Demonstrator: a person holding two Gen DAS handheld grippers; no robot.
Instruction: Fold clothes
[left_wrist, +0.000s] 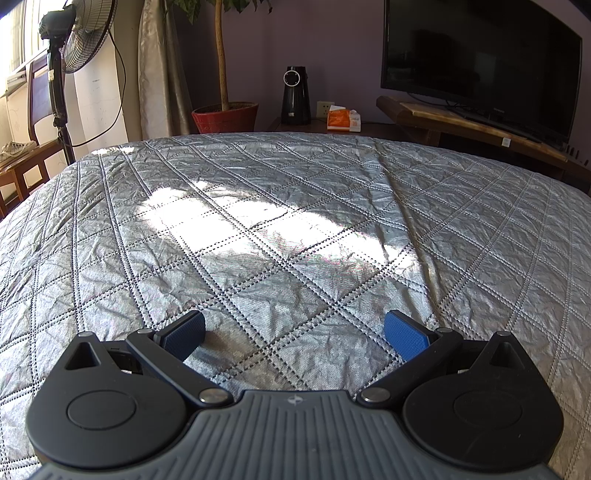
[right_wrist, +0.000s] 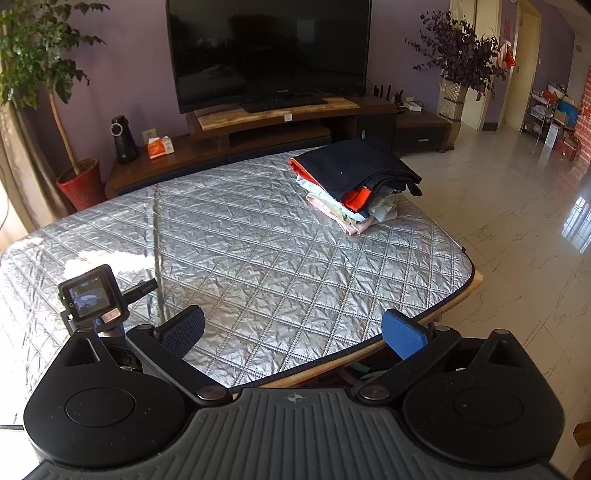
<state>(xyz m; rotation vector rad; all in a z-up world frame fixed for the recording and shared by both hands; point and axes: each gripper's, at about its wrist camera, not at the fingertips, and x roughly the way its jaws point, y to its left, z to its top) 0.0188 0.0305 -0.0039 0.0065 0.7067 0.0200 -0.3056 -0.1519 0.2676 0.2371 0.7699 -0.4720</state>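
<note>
Far left of the work surface: the left gripper (left_wrist: 295, 334), black with blue ribbed pads, hangs low over the silver quilted cover (left_wrist: 258, 229) of the table. Jaws spread wide, nothing between them. A bright patch of sunlight falls on the bare quilting just ahead of it. No garment shows anywhere in the left wrist view.

In the right wrist view the back of the left tool appears at the left edge, its small black camera unit with a lit screen (right_wrist: 90, 293) over the cover's near-left part.

Centre: the right gripper (right_wrist: 293, 332), same black-and-blue build, is held above the table's near edge, jaws also wide apart and empty. The quilting in front of it is bare.

Right, toward the far corner: a stack of folded clothes (right_wrist: 354, 184), with a dark navy piece on top, orange under it, then pale blue, cream and pink layers. It sits well apart from both tools.

Judgement on progress: several garments look finished and stacked. No unfolded item is on the table, so either the work is complete or a fresh piece must come from somewhere out of view; cannot tell which.
</note>
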